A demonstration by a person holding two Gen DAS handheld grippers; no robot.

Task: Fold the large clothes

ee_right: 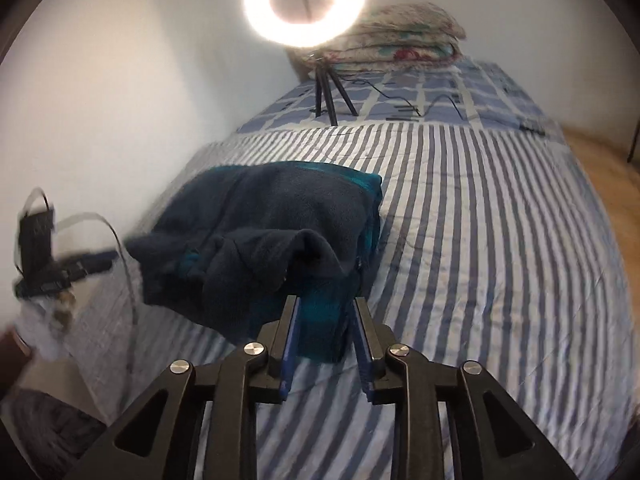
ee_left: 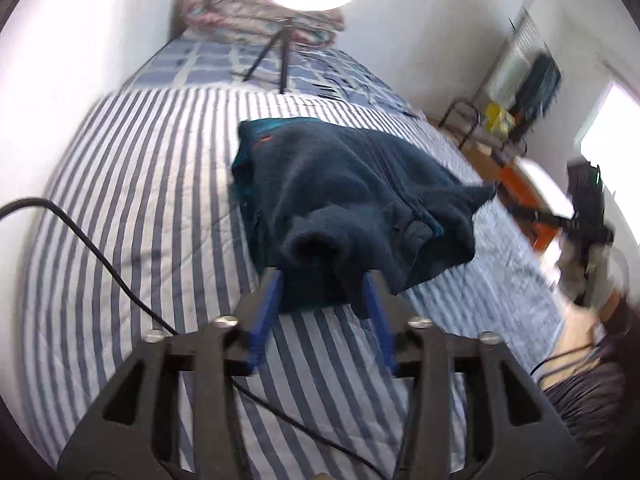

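Observation:
A dark navy fleece jacket (ee_left: 340, 192) with a teal lining lies bunched on the striped bed sheet (ee_left: 140, 200). My left gripper (ee_left: 324, 284) has its blue fingers around the jacket's near edge, shut on the fabric and lifting it. In the right wrist view the same jacket (ee_right: 280, 216) is raised off the sheet (ee_right: 480, 240). My right gripper (ee_right: 326, 312) is shut on a teal fold of it. The other gripper shows blurred at the left (ee_right: 60, 268) and, in the left view, at the right (ee_left: 584, 216).
A ring light on a black tripod (ee_right: 326, 96) stands on the checked bedding at the far end, with folded quilts (ee_right: 400, 40) behind. A black cable (ee_left: 100, 252) runs across the sheet. A white wall borders the bed. A chair and clutter (ee_left: 500, 120) stand on the floor beside it.

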